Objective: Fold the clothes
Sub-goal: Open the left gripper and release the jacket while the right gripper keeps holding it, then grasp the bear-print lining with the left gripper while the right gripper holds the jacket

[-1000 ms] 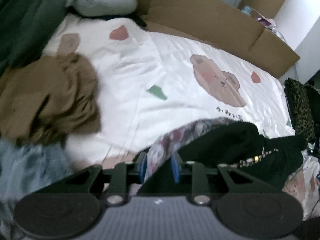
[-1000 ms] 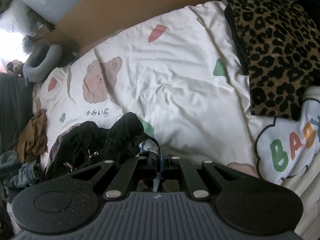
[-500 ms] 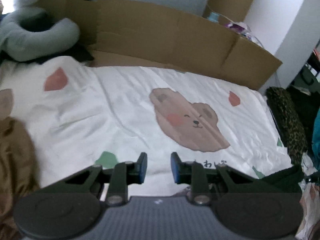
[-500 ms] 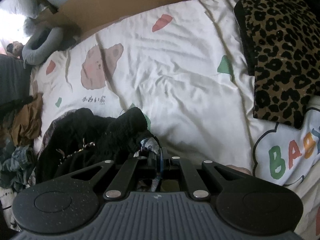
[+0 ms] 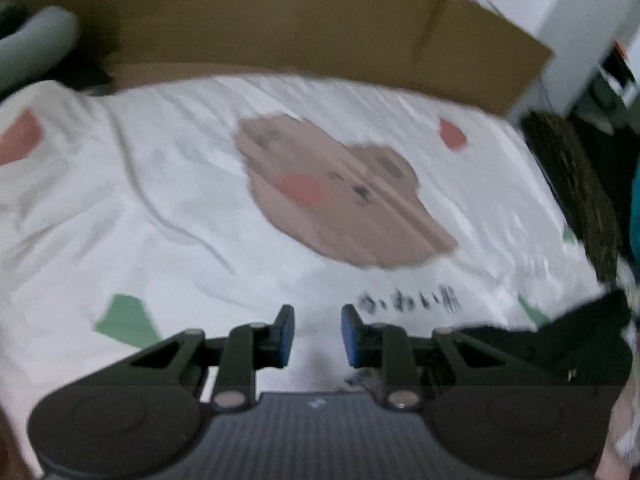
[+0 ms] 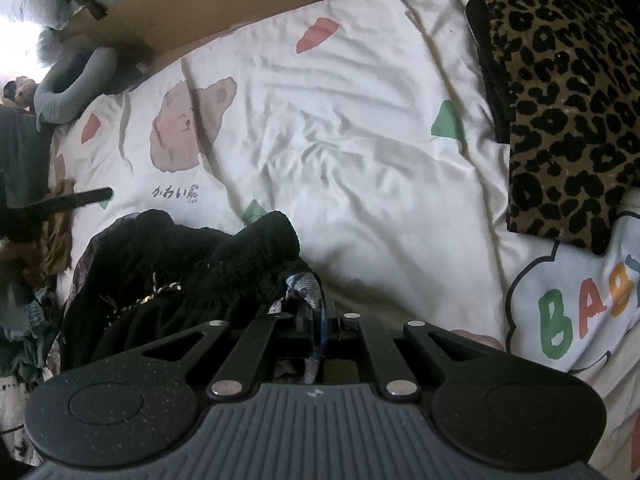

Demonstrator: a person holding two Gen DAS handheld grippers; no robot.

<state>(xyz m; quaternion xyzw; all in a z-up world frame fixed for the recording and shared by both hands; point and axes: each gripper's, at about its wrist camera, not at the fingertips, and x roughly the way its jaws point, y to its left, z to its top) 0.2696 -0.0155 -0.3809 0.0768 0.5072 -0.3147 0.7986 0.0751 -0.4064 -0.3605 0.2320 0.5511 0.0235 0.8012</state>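
Left gripper (image 5: pixel 317 335): jaws apart with nothing between them, above the white bear-print sheet (image 5: pixel 168 200).
Right gripper (image 6: pixel 320 320): pressed together, pinching a patterned edge of the black garment (image 6: pixel 192 268).
Black garment: crumpled on the sheet at its near edge, left of the right gripper.
Leopard-print blanket (image 6: pixel 560 92): on the sheet's right side.
Cardboard (image 5: pixel 280 20): along the far edge.

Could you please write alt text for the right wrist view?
The right gripper, shut, pinches patterned fabric at the edge of a black garment heaped on a white bear-print bedsheet; a leopard-print cloth lies at right.
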